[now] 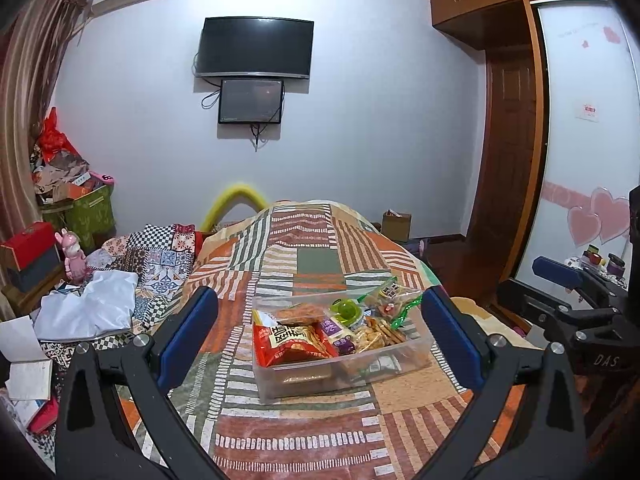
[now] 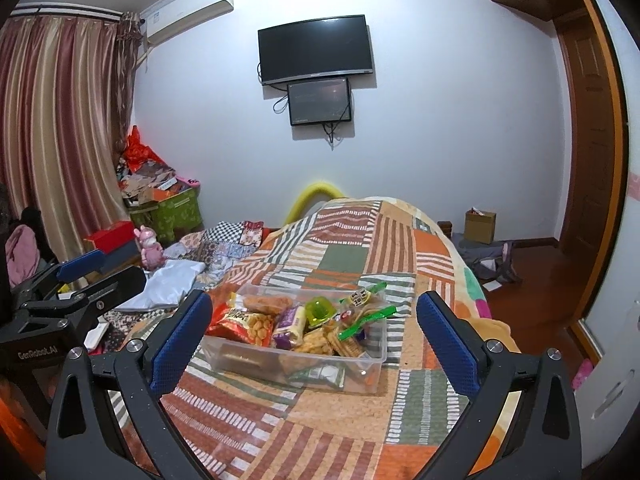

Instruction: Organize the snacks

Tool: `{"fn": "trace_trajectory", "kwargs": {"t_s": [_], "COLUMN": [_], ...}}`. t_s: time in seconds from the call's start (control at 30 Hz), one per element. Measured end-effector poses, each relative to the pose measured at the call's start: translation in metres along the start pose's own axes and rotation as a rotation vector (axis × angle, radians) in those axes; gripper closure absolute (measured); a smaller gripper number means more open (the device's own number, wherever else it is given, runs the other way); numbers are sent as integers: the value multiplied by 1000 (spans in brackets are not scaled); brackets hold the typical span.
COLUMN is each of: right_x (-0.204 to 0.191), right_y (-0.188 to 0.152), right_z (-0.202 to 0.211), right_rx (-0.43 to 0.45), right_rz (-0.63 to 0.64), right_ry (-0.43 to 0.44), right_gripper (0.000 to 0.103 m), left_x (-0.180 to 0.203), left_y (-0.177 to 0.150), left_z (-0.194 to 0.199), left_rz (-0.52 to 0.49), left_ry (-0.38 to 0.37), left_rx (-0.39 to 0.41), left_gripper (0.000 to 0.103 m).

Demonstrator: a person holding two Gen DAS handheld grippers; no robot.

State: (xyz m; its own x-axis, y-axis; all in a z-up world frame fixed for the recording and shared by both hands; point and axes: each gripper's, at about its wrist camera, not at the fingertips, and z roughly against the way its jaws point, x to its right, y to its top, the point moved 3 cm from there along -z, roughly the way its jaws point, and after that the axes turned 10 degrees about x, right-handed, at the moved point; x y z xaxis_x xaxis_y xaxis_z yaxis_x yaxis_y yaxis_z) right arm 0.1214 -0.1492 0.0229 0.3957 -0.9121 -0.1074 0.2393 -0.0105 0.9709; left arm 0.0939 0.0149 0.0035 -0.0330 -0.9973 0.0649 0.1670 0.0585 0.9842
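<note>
Nearest each camera, two tools hang over the bed (image 1: pixel 320 432), both spread wide and gripping nothing: the left tool (image 1: pixel 320 340) and the right tool (image 2: pixel 314 342). Between their blue fingers (image 1: pixel 188 336) sits one clear plastic box (image 1: pixel 340 376) on the patchwork blanket (image 2: pixel 360 432), holding the snacks: one red packet (image 1: pixel 290 342), one purple bar (image 2: pixel 290 322), one green jelly cup (image 1: pixel 346 310), and loose crackers (image 2: pixel 320 342) too jumbled to count. Farther off, two dark screens hang on the wall, one television (image 1: pixel 256 48) above one smaller screen (image 1: pixel 251 101).
</note>
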Motion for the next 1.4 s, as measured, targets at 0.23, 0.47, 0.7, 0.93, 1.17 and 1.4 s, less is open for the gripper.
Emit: {"fn": "trace_trajectory", "kwargs": {"t_s": [0.23, 0.47, 0.7, 0.93, 1.17, 1.4], "right_x": [-3, -2, -4, -5, -6, -7], "right_y": [1, 2, 2, 2, 2, 3], "right_z": [-1, -1, -1, -1, -1, -2], "right_rx": [5, 6, 8, 11, 10, 9], "right_rz": [2, -4, -1, 1, 1, 2], "right_ry": [0, 2, 4, 7, 9, 12], "right_gripper": [1, 0, 0, 0, 0, 0], "left_x": [0, 0, -1, -2, -2, 0], "left_y": [-1, -1, -2, -1, -3, -5], "left_z": [0, 1, 1, 1, -1, -2], "left_rz": [3, 8, 19, 21, 22, 22], "left_ry": [-2, -2, -1, -1, -15, -22], "left_rx": [3, 8, 5, 5, 1, -4], "left_gripper": [0, 0, 0, 0, 0, 0]}}
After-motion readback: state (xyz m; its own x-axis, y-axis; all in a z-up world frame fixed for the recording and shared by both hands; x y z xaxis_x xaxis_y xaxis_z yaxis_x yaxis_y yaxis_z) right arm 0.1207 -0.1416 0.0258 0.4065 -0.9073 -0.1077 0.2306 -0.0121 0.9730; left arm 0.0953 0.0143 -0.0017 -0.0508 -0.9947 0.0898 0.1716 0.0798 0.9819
